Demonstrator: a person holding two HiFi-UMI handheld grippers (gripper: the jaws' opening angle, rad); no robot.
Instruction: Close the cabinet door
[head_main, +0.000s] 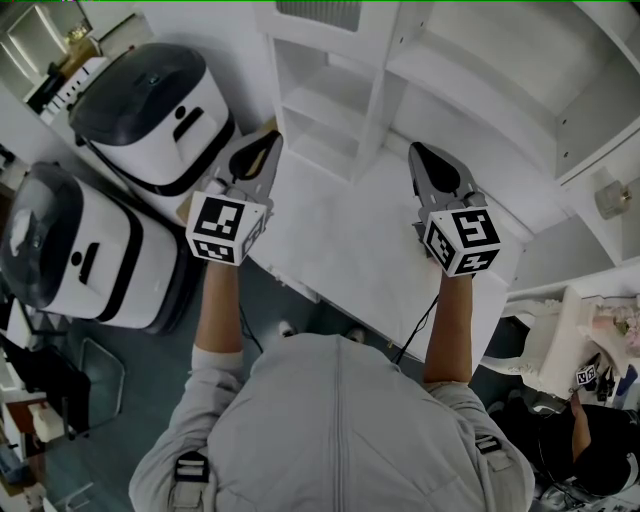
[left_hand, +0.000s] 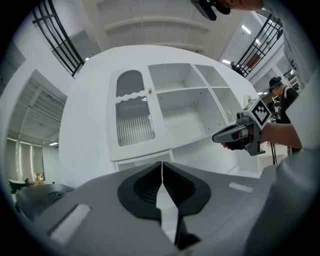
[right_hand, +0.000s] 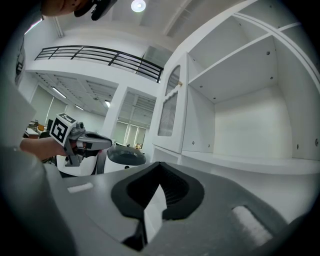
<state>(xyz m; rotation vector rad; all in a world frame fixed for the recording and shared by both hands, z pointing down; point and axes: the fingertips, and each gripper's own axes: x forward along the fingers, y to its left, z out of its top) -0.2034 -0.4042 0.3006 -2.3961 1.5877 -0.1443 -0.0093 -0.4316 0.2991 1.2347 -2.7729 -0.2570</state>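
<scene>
Where the door sits: the cabinet door (left_hand: 134, 112), white-framed with an arched ribbed pane, covers the left bay of the white cabinet (head_main: 330, 110) at the far side of the table (head_main: 340, 250). It looks flush or nearly so, and I cannot tell whether it is fully home.
Handling: I judge it rigid and light, swinging freely on its hinges. The pane is probably fragile, and the painted face may be slippery under hard tips.
Where to take hold: the small knob (left_hand: 149, 91) at its right edge, or a flat push on the frame just beside it, never on the pane.
Left tongs: the left tongs (left_hand: 161, 164) are closed tip to tip with nothing between them, held level over the table's left corner, apart from the door.
Right tongs: the right tongs (right_hand: 159, 181) are likewise closed and empty, facing the open shelves on the right.
Writing: none readable. There are only black-and-white square patterns on each marker cube (head_main: 228, 228), and no brand shows on the two white bins (head_main: 150, 110) at left.
</scene>
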